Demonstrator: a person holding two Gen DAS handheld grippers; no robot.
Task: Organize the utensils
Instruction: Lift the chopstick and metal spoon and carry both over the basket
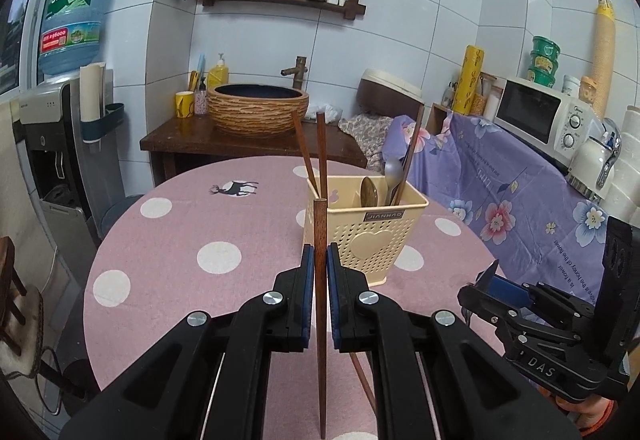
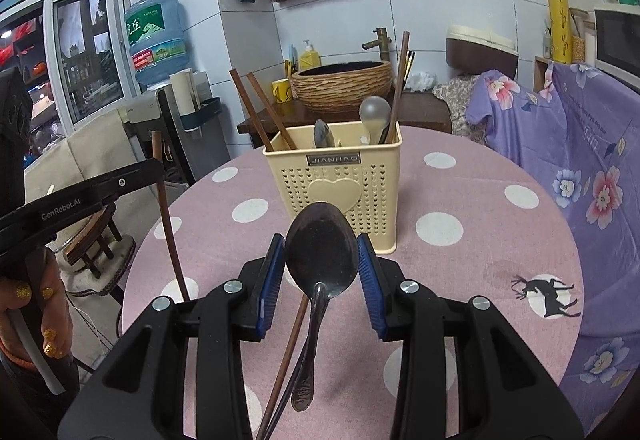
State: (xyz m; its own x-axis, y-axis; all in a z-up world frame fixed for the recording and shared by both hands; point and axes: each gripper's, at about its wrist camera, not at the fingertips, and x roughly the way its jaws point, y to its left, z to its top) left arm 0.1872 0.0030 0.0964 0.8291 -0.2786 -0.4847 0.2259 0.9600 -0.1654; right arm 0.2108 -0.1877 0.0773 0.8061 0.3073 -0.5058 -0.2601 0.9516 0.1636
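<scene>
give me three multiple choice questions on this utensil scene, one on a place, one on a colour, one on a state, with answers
1. Where does the utensil holder stand?
A. on the pink dotted table
B. on the microwave
C. in the sink

2. What colour is the holder?
A. green
B. cream yellow
C. black

3. What is the left gripper doing?
A. open over the holder
B. shut on a spoon
C. shut on a wooden chopstick

Answers:
1. A, its base rests on the pink table with white dots.
2. B, its perforated walls are pale cream yellow.
3. C, the blue pads clamp the upright chopstick; the metal spoon sits in the right gripper.
</scene>
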